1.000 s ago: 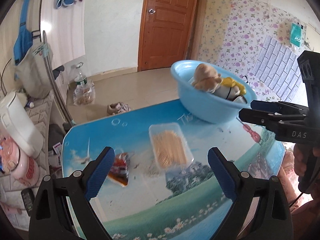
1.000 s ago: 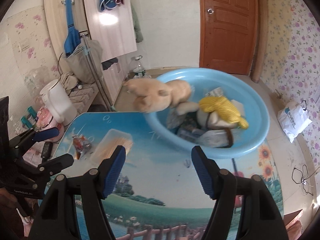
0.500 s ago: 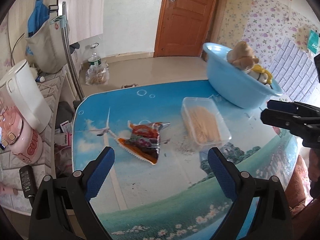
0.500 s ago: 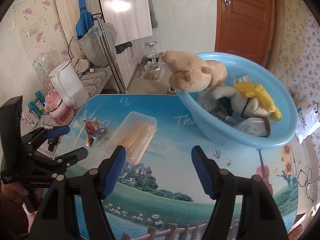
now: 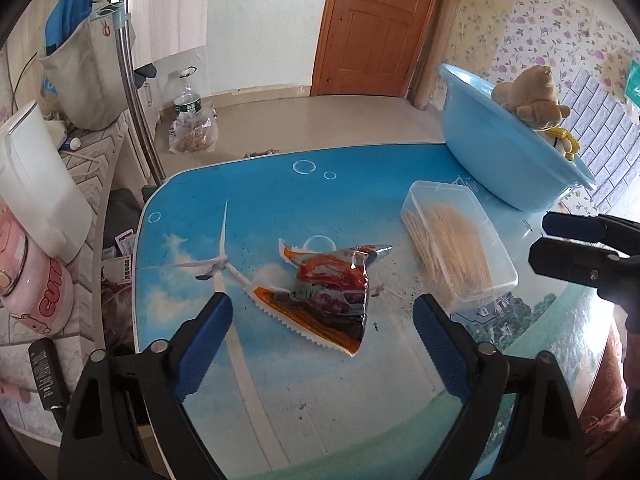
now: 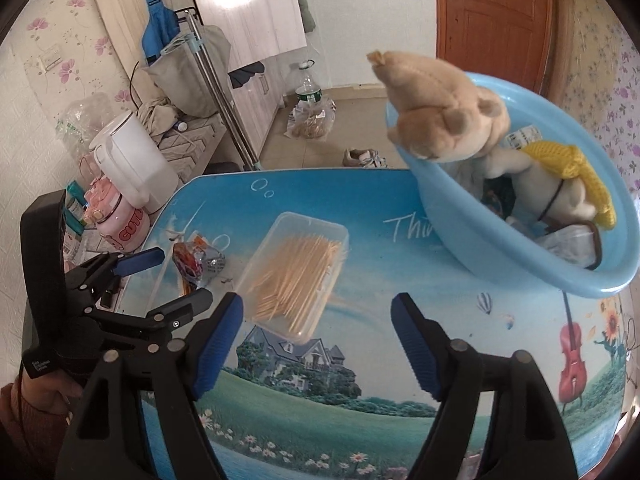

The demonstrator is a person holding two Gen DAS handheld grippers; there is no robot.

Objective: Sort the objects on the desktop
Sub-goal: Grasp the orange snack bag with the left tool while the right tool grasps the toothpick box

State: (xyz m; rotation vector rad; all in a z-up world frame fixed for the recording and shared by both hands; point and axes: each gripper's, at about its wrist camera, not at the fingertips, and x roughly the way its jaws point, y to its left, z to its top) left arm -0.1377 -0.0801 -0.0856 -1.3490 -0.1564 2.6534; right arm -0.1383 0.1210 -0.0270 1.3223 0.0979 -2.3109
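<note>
Two grippers hang over the table (image 5: 280, 420), both tilted down at its printed top. The left gripper (image 5: 322, 326) stands wide, its jaws having just closed a little, with nothing pressed between the blue pads; framed in the gap beyond them lies a crumpled snack packet (image 5: 332, 292), flat on the table with its torn edge up. The right gripper (image 6: 318, 336) is also spread, its jaws having just been opening, and they are empty; a clear box (image 6: 298, 276) of toothpicks lies just beyond its left pad, on the table. In the left view this box sits to the right of the packet, near it but apart. Behind the box, at the far right corner of the table, stands a blue basin (image 6: 476, 252). A tan plush bear (image 6: 440, 112) leans over its rim, and a second toy in a yellow knit (image 6: 572, 172) lies inside with some other bits I cannot make out. From the right view, a hand (image 6: 44, 390) in a dark red sleeve grips the left tool's handle.
</note>
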